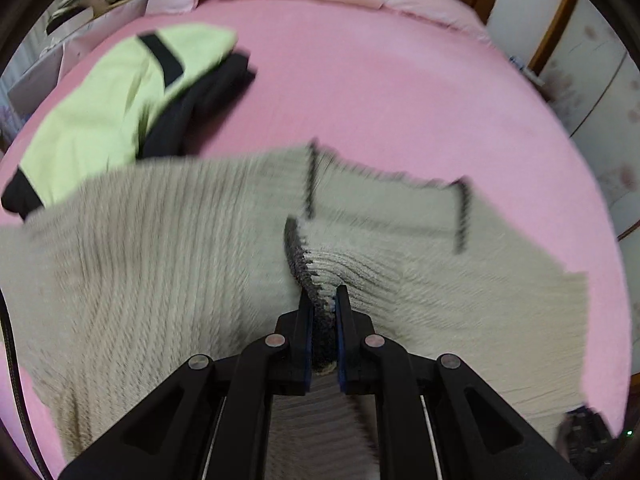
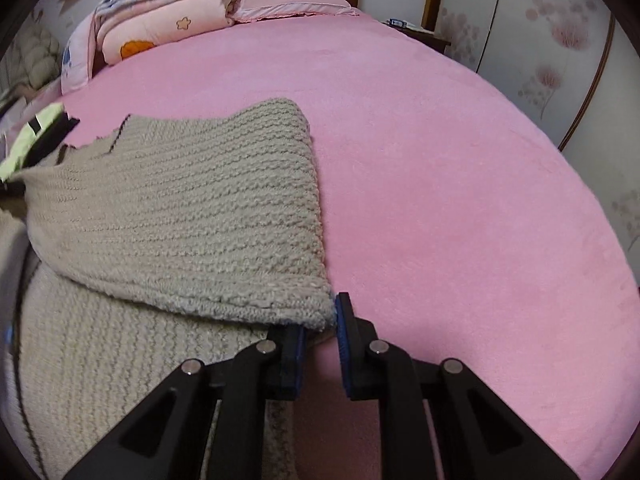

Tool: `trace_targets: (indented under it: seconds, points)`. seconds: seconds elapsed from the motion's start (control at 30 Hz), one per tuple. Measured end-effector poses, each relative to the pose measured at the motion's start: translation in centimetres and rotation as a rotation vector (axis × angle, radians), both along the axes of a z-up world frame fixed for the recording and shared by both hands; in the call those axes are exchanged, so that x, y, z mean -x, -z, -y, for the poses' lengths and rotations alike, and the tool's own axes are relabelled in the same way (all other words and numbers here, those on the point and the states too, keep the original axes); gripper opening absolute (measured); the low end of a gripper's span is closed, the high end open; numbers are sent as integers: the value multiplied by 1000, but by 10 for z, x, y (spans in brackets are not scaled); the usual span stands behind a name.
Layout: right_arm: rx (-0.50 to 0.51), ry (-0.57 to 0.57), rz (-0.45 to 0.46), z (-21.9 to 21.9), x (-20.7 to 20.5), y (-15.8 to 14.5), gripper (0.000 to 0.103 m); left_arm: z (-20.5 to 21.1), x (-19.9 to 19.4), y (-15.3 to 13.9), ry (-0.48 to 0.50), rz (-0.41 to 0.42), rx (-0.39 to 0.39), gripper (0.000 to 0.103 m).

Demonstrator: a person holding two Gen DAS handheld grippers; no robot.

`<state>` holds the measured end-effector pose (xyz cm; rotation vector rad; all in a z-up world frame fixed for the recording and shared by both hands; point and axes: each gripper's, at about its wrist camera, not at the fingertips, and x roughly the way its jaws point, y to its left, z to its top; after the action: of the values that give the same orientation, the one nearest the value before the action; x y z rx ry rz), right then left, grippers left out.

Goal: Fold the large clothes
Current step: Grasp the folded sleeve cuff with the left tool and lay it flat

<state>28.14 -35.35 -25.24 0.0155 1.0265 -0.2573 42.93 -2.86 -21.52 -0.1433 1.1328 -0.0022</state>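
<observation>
2 claws pinch a chunky beige knit sweater [image 1: 160, 248], dark-trimmed, partly folded.

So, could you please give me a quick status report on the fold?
Left gripper shut on beige ribbed knit sweater. Right gripper pinching its folded corner. Lime-green and black garment lies beside.

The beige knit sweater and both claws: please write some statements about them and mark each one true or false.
1. The left claw is shut on a dark-trimmed edge of the beige knit sweater. True.
2. The sweater lies on a blue sheet. False: the sheet is pink.
3. The right claw pinches a corner of the sweater. True.
4. A red jacket lies beyond the sweater. False: the jacket is light green with black parts.
5. Folded bedding is stacked at the head of the bed. True.
</observation>
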Motion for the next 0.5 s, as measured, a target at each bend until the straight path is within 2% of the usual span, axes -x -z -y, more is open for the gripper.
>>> trace_targets:
  seconds: [0.2,0.3,0.37,0.4,0.5]
  points:
    - [69,-4,-22,-10,-2,4,13,4,7,21,1,-5,-30,10]
    - [76,-1,-29,-10,1,4,19,7,7,23,4,-3,-58,16]
    - [68,6,-42,-8,0,1,23,13,7,23,11,-5,-91,26]
    - [57,7,-47,-8,-1,-2,24,15,8,19,15,-7,-110,36]
    - [15,15,-57,-8,-1,-14,24,21,17,4,30,-7,-109,73]
